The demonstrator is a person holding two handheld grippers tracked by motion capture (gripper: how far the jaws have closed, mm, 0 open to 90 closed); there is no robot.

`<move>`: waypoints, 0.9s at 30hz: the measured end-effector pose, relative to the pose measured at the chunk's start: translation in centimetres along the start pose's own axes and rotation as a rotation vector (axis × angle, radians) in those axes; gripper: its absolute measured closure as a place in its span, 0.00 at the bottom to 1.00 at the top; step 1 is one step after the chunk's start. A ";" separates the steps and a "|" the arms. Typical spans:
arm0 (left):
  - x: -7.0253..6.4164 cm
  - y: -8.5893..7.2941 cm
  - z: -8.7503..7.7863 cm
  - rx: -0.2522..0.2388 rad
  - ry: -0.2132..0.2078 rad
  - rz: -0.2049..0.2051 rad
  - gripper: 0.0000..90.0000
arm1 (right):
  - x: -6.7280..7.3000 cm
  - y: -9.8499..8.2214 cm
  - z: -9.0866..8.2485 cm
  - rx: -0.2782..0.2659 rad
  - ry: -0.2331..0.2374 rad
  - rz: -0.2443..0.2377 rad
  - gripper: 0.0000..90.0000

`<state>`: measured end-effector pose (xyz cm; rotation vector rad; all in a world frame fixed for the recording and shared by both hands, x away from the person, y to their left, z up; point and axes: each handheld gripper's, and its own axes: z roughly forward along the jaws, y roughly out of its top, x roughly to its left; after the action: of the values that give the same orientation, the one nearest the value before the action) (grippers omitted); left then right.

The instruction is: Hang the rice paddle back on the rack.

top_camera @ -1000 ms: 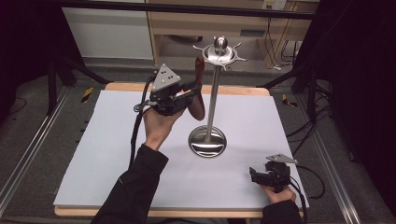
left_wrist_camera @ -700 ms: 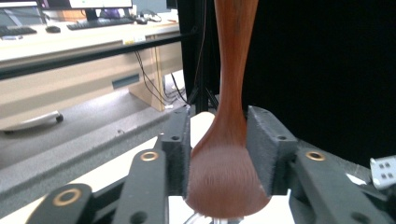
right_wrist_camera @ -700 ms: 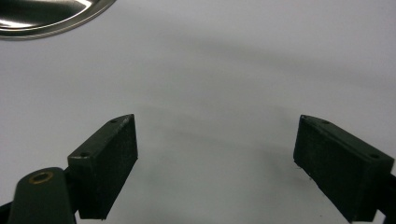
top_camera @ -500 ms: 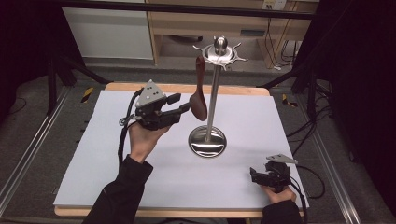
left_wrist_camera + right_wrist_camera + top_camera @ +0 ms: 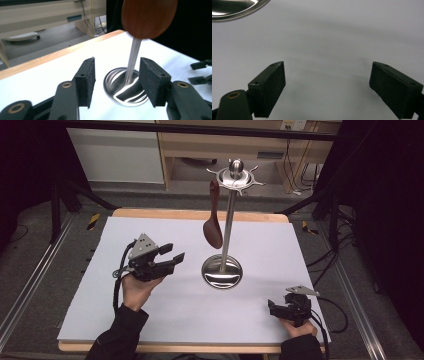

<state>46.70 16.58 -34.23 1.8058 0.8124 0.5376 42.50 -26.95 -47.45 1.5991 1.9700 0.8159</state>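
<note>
White covering spreads over the desk (image 5: 150, 320), with a wooden edge showing at the far side. Nearest the person, at about five o'clock of the desk, the right hand-held gripper (image 5: 274, 309) rests low on the surface, its jaws spread wide with nothing but bare white desk between them. At about nine o'clock of the stand's base, the left hand-held gripper (image 5: 172, 259) is held in the left hand (image 5: 136, 287), aimed toward the stand; its jaws have just been opening and stand apart with nothing clamped between them, the pads (image 5: 86, 80) framing the base from a distance in the left gripper view. Farther in, near the desk's middle, the steel stand (image 5: 227, 227) rises upright from a round polished base (image 5: 222, 271) to a hooked crown. A brown wooden spoon (image 5: 213, 222) hangs from a hook at the crown's nine o'clock side, free of both grippers. Its long axis runs nearly vertical: handle up at twelve o'clock, bowl down at six, hanging just beside the pole and well above the base.
</note>
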 end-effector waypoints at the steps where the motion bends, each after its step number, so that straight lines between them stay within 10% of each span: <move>1: 0.1 -0.4 -0.1 0.003 0.003 -0.005 0.50 | 0.0 0.0 0.0 0.001 0.000 0.008 0.15; 27: 4.1 -10.3 -3.1 0.152 0.159 -0.068 0.38 | -0.2 -0.2 0.0 0.008 -0.007 0.027 0.13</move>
<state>44.49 23.94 -42.78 1.8834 1.0441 0.5932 42.44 -27.19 -47.59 1.6348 1.9528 0.8125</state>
